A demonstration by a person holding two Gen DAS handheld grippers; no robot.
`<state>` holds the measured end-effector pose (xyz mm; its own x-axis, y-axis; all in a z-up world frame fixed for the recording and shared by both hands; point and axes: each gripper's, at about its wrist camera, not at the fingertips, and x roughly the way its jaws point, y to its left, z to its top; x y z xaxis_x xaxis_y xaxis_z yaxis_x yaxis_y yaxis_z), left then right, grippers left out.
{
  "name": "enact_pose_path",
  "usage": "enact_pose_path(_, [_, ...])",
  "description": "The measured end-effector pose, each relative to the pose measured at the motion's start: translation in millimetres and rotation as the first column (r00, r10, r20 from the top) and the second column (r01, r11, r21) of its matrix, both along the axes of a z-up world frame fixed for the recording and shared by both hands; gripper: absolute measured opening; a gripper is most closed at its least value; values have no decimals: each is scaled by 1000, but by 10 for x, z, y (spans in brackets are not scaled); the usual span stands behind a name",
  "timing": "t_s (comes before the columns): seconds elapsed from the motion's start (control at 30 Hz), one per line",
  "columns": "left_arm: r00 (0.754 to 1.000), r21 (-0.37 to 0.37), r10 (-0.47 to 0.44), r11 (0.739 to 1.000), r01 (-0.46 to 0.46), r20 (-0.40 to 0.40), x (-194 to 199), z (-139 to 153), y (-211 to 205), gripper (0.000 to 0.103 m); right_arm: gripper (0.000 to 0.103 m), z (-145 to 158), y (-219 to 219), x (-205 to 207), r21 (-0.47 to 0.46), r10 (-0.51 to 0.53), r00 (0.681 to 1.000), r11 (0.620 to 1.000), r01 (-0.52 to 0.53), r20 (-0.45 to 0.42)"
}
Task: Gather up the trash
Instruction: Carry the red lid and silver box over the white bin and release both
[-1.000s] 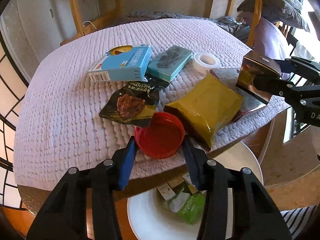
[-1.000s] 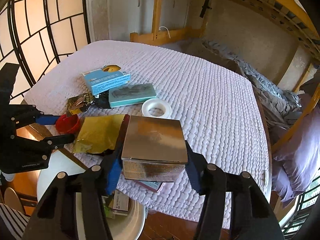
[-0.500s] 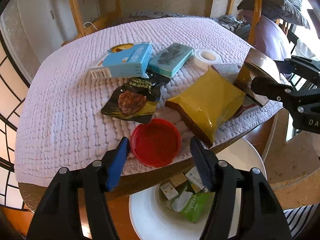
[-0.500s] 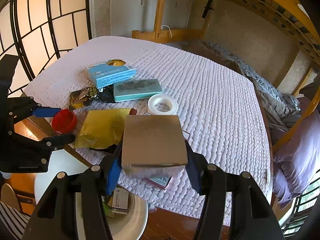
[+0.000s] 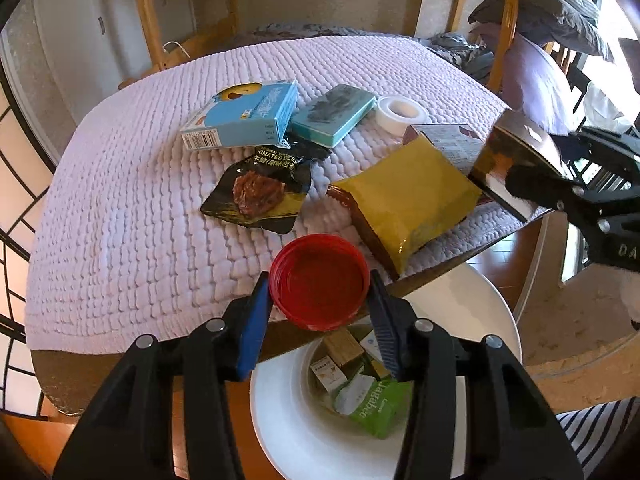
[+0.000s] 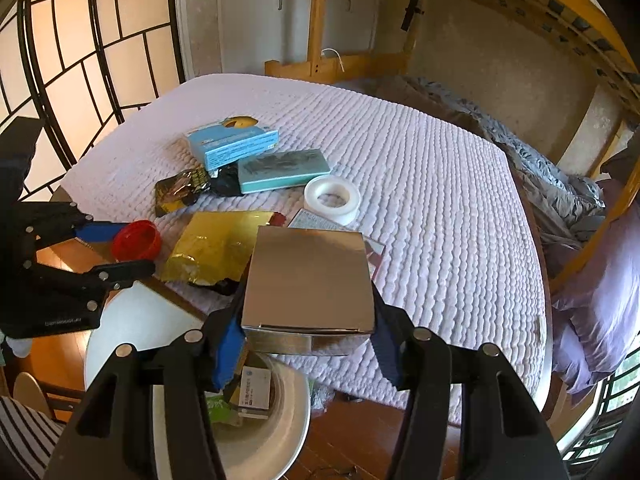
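Left wrist view: left gripper (image 5: 320, 292) has just been closing and is now clamped on the red lid (image 5: 319, 280), one pad on each side of its rim. The lid sits at the table edge, partly out over the white bin (image 5: 472, 304) below. Risk: the grip is on a round, thin rim with little pad contact; a tilt or a jolt could let the lid spin out or pop free. If it goes toward the table, it lands back on the white mat (image 5: 120, 200); if it goes sideways, it misses the bin and hits the floor. The yellow packet (image 5: 404, 196) lies just beside the lid; a swing to that side could drag it off the edge.

Right wrist view: right gripper (image 6: 308, 320) is clenched on the shiny box (image 6: 308, 276), gripped near its rear end, most of the box sticking out forward above the mat edge. Risk: glossy faces and a long overhang, so the box may pivot down or slip between the pads. The bin (image 6: 296, 412) is below and a bit behind the box; letting go here likely clips the rim or falls to the floor. Both tools head for one bin, so they could collide.
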<state>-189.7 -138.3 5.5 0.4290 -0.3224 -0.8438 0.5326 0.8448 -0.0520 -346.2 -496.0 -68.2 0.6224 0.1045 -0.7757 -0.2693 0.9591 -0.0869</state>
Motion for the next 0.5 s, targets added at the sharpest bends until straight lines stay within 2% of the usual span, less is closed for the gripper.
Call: enact_pose_path(0.5, [1000,-26,11,1000,-11,-3,-89,146,63,49,54,57,28,-242,1,3,1000,1000,-3,-4])
